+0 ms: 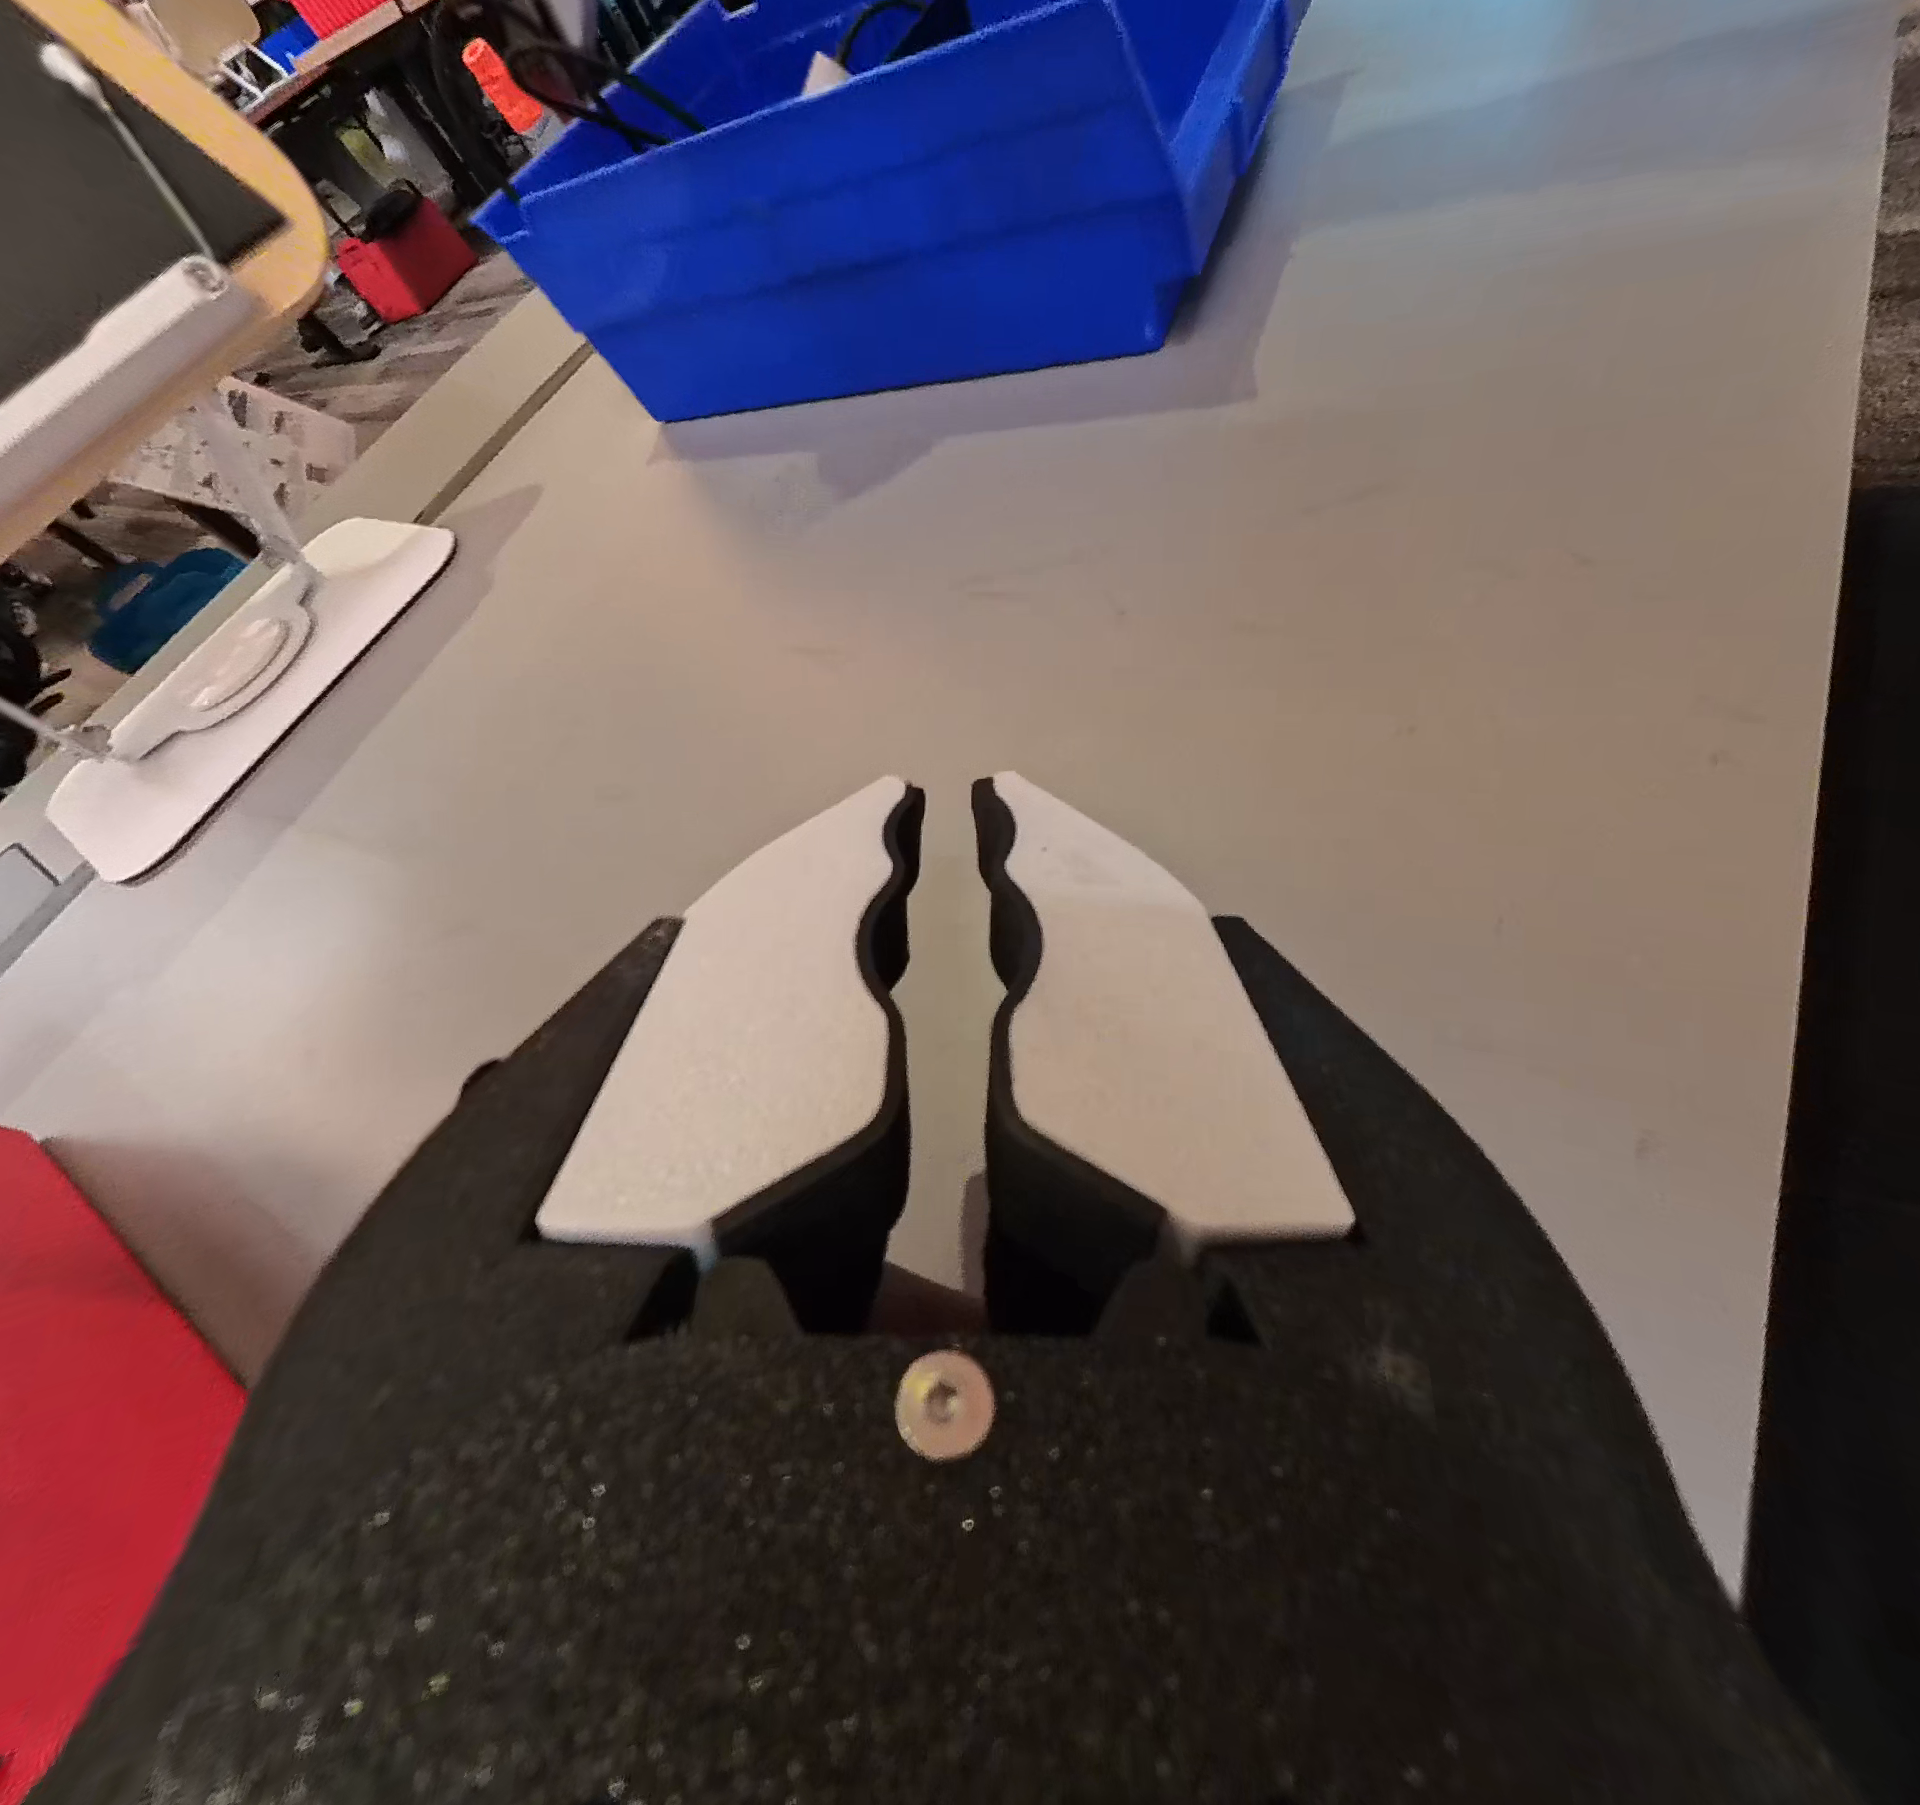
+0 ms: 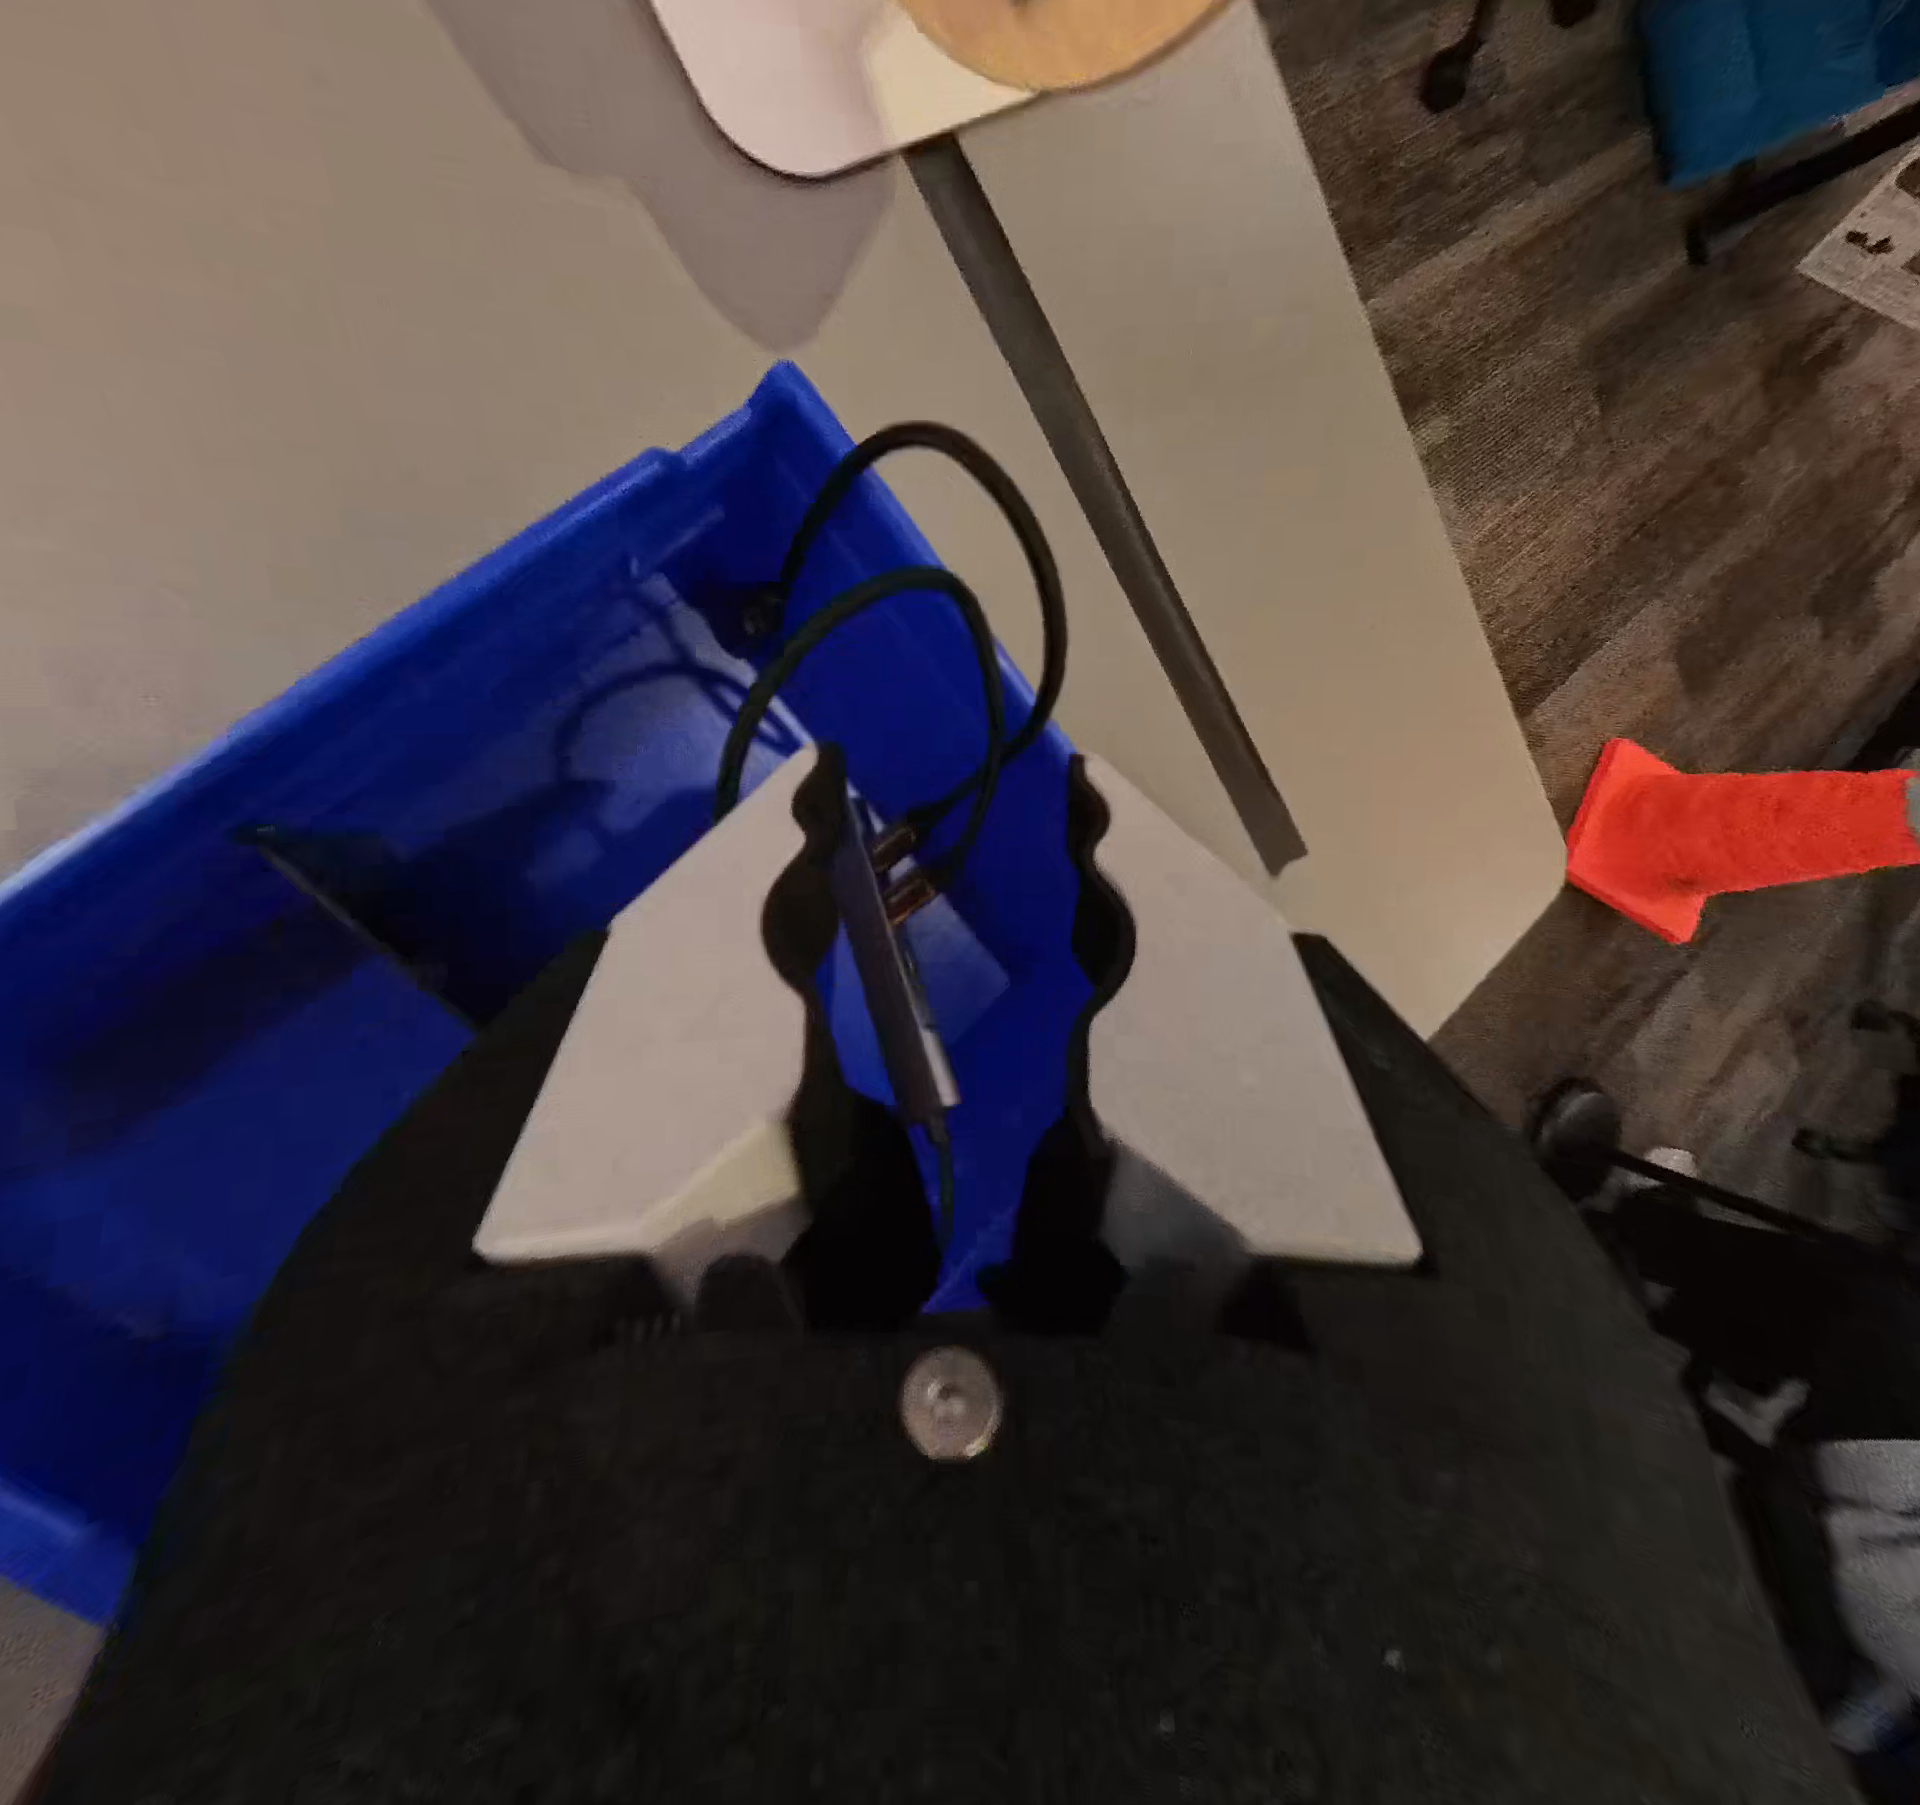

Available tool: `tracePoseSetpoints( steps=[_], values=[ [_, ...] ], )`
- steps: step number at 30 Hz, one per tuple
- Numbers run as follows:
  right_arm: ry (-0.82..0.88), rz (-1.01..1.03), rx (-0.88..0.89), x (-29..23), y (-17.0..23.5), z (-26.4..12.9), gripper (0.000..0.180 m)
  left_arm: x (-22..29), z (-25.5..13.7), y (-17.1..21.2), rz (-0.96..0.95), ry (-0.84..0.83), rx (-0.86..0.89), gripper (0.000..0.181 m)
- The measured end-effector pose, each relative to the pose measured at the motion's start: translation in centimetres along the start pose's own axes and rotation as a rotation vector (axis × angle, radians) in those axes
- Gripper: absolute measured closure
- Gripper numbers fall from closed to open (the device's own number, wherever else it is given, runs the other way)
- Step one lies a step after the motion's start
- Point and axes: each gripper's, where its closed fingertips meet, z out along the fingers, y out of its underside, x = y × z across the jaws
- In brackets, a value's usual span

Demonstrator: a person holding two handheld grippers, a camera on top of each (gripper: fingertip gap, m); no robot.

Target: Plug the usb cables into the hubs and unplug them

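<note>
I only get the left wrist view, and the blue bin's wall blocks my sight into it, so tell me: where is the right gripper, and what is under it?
Observer: The right gripper hangs over the blue bin, fingers spread wide, holding nothing.
Operator: Is a hub in there?
Observer: Yes. A slim grey hub lies in the bin, seen between the fingers, nearer the left one; whether it touches that finger I cannot tell.
Operator: Anything plugged in already?
Observer: Two connectors sit side by side at the hub's edge, apparently plugged in, and their black cables loop up past the bin's rim.
Operator: And my left gripper?
Observer: The left gripper is over bare table, nearly closed, empty.
</note>
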Motion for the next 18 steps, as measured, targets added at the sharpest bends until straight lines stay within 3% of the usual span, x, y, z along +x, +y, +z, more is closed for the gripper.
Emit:
tracePoseSetpoints(
  steps=[4,8,13,18],
  values=[
    [0.077,0.331,0.293,-0.5,2.4,-6.7,0.137,-0.8,-0.9,0.7,-0.067,-0.013,-0.010,0.171],
    [0.084,0.651,0.574,-7.8,5.6,-10.6,0.134,-2.0,-1.8,1.3,-0.144,-0.041,-0.024,0.170],
    [0.329,0.861,0.664,-17.4,11.1,-11.9,0.144,-3.6,-3.1,1.6,-0.227,-0.086,-0.011,0.170],
    [0.352,0.837,0.629,-20.8,12.5,-11.2,0.146,-4.2,-3.6,0.9,-0.274,-0.083,0.026,0.168]
  ],
)
